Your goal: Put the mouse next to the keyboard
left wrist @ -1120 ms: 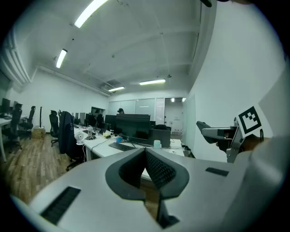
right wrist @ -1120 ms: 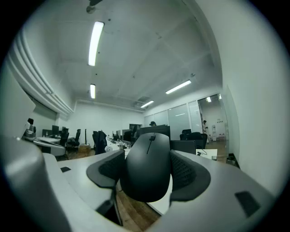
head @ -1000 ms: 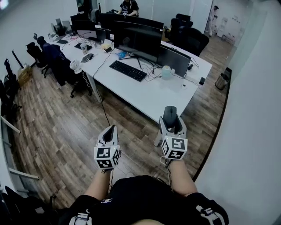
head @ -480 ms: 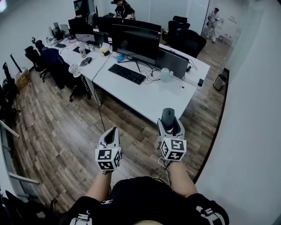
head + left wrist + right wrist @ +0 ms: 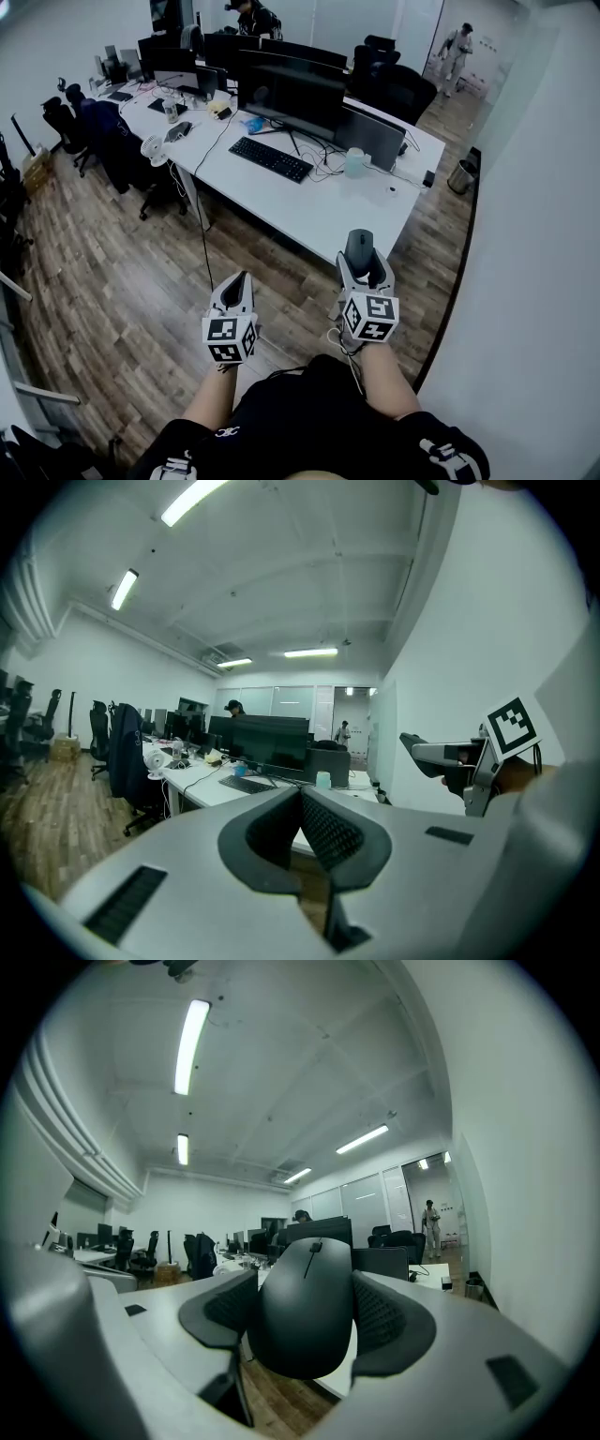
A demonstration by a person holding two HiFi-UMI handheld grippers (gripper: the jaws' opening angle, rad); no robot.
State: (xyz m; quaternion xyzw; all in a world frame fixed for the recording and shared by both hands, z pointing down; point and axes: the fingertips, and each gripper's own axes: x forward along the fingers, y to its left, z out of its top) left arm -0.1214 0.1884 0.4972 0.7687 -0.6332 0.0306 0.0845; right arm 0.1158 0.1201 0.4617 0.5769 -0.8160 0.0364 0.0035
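Observation:
A dark grey mouse (image 5: 305, 1309) sits between the jaws of my right gripper (image 5: 307, 1316), which is shut on it; in the head view the mouse (image 5: 359, 246) pokes out ahead of that gripper (image 5: 364, 267), just short of the white desk's (image 5: 319, 211) near corner. The black keyboard (image 5: 272, 158) lies further back on the desk in front of a large monitor (image 5: 293, 96). My left gripper (image 5: 239, 284) hangs over the wooden floor to the left, its jaws shut with nothing in them (image 5: 300, 829). The keyboard (image 5: 246, 784) shows small in the left gripper view.
A clear cup (image 5: 354, 159), cables and a laptop (image 5: 373, 134) crowd the desk right of the keyboard. Office chairs (image 5: 127, 155) and a small fan (image 5: 156, 147) stand at the desk's left. A bin (image 5: 460, 176) is by the right wall. People are at the back.
The view has drifted slightly, so the desk sits a little closer and further left in the frame. Both grippers keep their places, and the mouse stays held in the right one.

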